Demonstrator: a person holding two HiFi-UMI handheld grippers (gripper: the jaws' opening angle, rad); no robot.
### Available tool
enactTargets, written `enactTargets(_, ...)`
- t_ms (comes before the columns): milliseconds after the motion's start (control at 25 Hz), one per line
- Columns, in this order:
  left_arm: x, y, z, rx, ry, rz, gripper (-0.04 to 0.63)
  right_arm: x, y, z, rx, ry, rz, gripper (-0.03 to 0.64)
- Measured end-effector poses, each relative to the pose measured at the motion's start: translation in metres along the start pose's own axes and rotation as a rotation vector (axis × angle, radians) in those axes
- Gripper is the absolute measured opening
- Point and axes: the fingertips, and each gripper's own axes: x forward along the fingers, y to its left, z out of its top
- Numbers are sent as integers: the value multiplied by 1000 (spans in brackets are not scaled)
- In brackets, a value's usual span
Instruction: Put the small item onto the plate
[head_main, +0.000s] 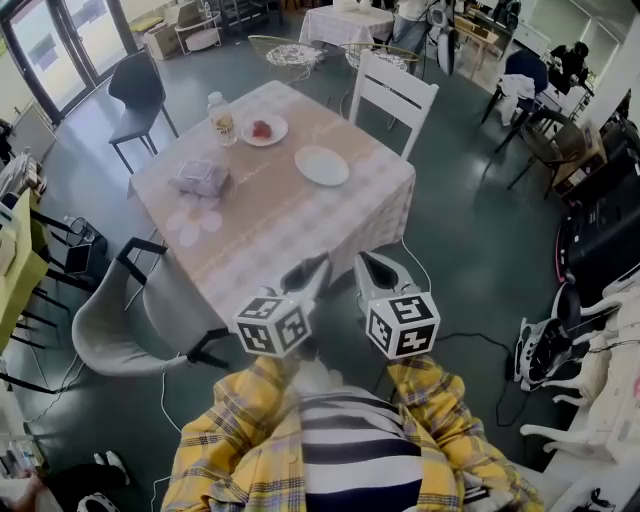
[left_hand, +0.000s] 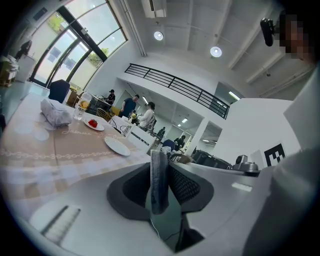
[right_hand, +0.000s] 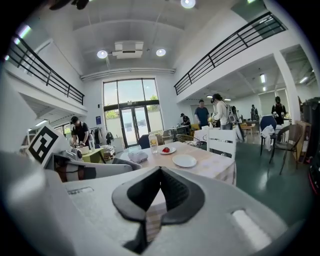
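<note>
A small red item (head_main: 262, 128) lies on a white plate (head_main: 275, 135) at the far side of the checked table (head_main: 285, 225). An empty white plate (head_main: 322, 165) sits to its right. Both grippers hover side by side off the table's near edge, well short of the plates. My left gripper (head_main: 318, 265) has its tips together with nothing between them. My right gripper (head_main: 366, 262) is likewise shut and empty. The left gripper view shows the red item (left_hand: 92, 122) and the empty plate (left_hand: 117, 146) beyond the left gripper (left_hand: 160, 153). The right gripper view shows the red item (right_hand: 165, 149) and the empty plate (right_hand: 184, 160) past the right gripper (right_hand: 160, 169).
A bottle (head_main: 221, 118) and a wrapped packet (head_main: 201, 178) stand on the table's left part. A white chair (head_main: 395, 90) is at the far side, a grey chair (head_main: 115, 325) at the near left corner. Cables lie on the floor at right. People stand at distant tables.
</note>
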Motion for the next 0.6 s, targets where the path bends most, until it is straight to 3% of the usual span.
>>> enactTargets(600,72,42,33,-25,21,14,104,74,-37,26,-5,41,13,-3)
